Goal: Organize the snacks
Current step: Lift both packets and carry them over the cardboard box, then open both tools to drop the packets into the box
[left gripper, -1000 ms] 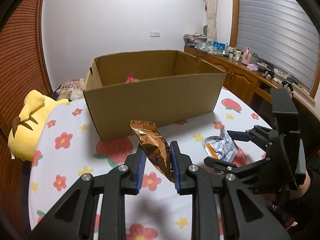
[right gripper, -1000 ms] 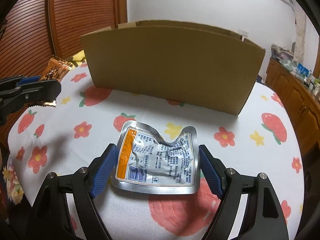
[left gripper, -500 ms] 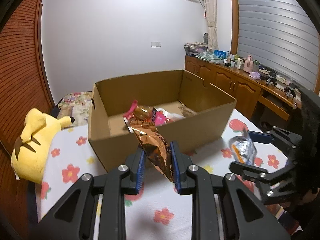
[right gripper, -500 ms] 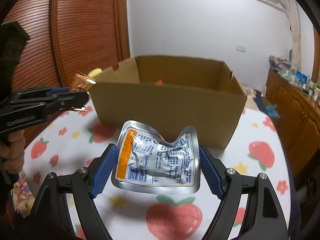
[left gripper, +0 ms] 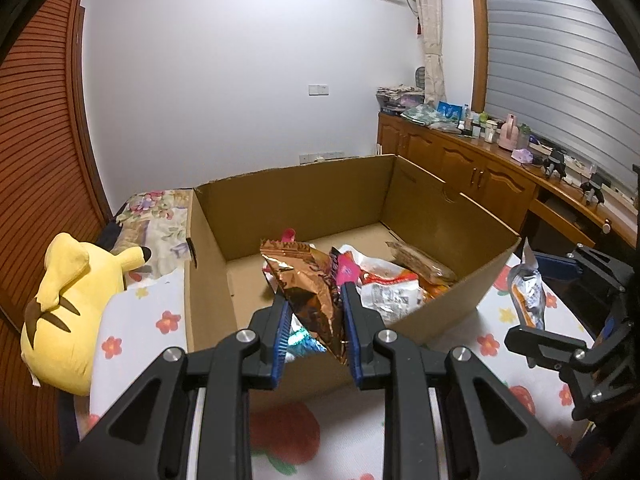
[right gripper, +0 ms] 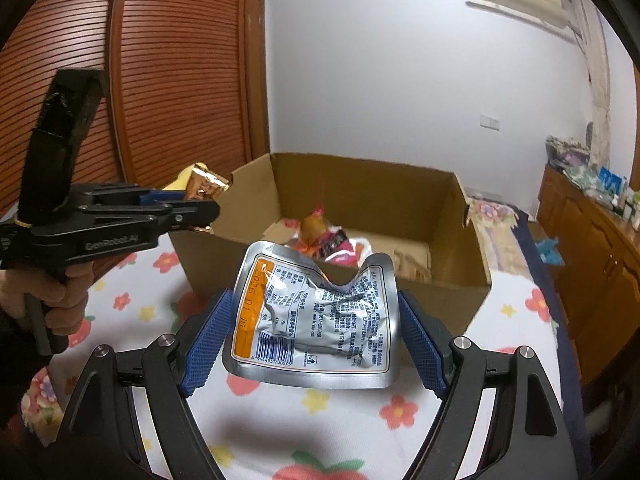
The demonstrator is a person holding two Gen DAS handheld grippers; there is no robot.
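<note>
An open cardboard box (left gripper: pixel 436 216) (right gripper: pixel 360 184) stands on the flower-print table and holds several snack packets (left gripper: pixel 384 280) (right gripper: pixel 332 246). My left gripper (left gripper: pixel 314 314) (right gripper: pixel 200 208) is shut on a copper foil snack bag (left gripper: pixel 312 288) (right gripper: pixel 206 186), held above the box's near wall. My right gripper (right gripper: pixel 312 340) (left gripper: pixel 560 300) is shut on a silver pouch with an orange stripe (right gripper: pixel 316 320) (left gripper: pixel 528 296), held in the air just in front of the box's right side.
A yellow plush toy (left gripper: pixel 68 304) lies at the table's left edge. A wooden sideboard (left gripper: pixel 500 184) (right gripper: pixel 592 240) with clutter stands to the right. Wooden slatted doors (right gripper: pixel 160 60) are on the left. The tablecloth (right gripper: pixel 280 420) spreads in front of the box.
Both grippers have risen and moved toward the box with their packets. The left one now hangs over the box's near wall, and the box's inside has come into view.
</note>
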